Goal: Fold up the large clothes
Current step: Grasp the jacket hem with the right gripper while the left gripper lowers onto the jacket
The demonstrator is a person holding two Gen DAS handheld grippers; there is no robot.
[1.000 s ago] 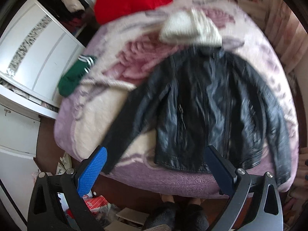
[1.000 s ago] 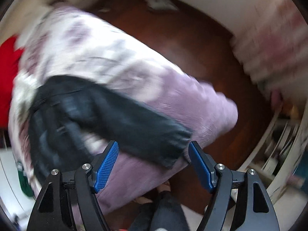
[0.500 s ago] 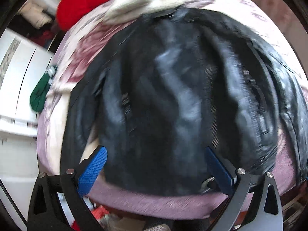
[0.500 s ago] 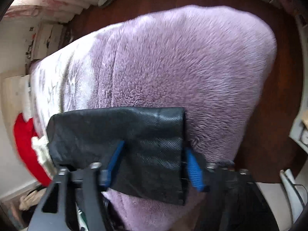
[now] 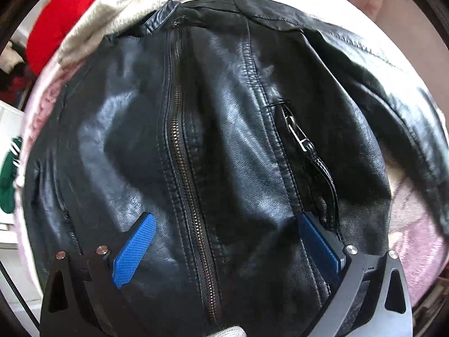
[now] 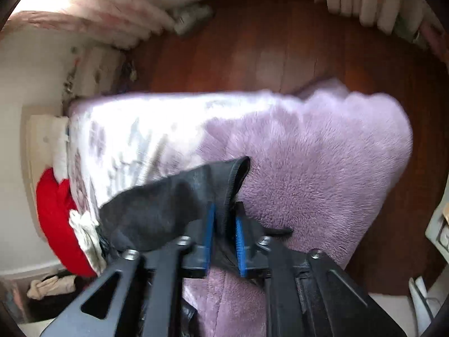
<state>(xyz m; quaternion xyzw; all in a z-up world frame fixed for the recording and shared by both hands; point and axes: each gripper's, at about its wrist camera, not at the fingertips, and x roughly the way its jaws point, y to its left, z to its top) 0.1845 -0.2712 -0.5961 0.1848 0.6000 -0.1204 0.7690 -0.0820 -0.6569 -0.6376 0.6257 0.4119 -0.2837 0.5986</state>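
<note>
- Black leather jacket [image 5: 224, 140]: it is laid front-up on the purple plush blanket [image 6: 322, 154] covering the bed, with the collar toward the far side and the hem toward the camera.
- Long axis: it is marked by the central zipper [image 5: 182, 154], which runs from collar to hem and passes between the two fingers in the left wrist view.
- Left gripper [image 5: 224, 241]: the jaws are spread wide above the lower front panel, one blue pad on either side of the zipper; nothing is clamped, and contact with the leather cannot be confirmed.
- Right gripper [image 6: 224, 238]: the jaws are opening slightly, yet the blue pads are seen pressed on the ribbed cuff [image 6: 233, 185] of one sleeve, which is held raised off the blanket.
- Deciding relation: the sleeve extends from the right gripper toward the jacket body, which lies on the side of the red garment [image 6: 53, 219]; the fold is therefore judged to run across the long axis, toward the zipper.
- Nearer hand: the body is under the left gripper, the sleeve end in the right.
- Blur at the sleeve's upper part leaves its lie probably, not certainly, untwisted.
</note>
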